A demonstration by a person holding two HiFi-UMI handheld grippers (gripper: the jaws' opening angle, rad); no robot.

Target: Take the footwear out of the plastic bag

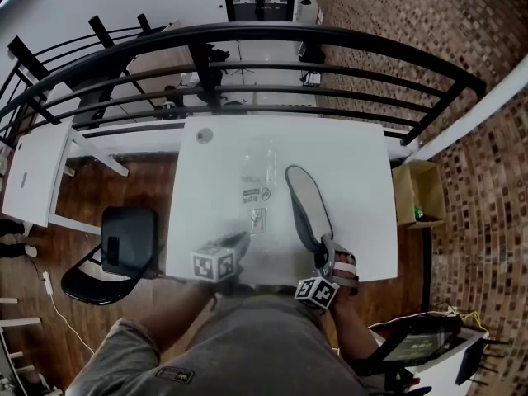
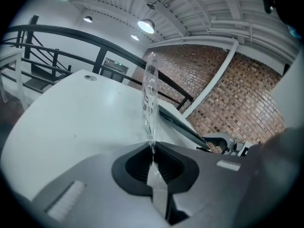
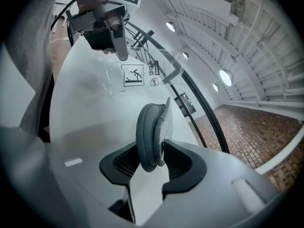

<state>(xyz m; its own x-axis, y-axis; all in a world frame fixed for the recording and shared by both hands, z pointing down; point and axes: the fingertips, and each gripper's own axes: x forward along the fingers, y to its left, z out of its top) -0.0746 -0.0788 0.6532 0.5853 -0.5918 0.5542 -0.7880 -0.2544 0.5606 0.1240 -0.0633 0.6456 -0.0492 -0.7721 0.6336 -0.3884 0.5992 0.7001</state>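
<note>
Between the right fingers (image 3: 183, 164), clamped on just the heel of the slipper (image 3: 149, 137), which looks clear of the plastic bag (image 1: 257, 184) that the left fingers (image 2: 135, 167) pinch, grip is marginal: slipper can pivot out onto the tabletop (image 1: 363, 188).

We've got the dark grey slipper (image 1: 307, 209) lying just right of the clear, printed plastic bag (image 1: 256, 190) on the white table (image 1: 363, 163).

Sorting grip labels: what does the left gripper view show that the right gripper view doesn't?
Left only: its jaws shut on the edge of the bag, close up. Right only: the slipper between its jaws, the left gripper from outside, the bag's print. Both: bag, table, railing.
</note>
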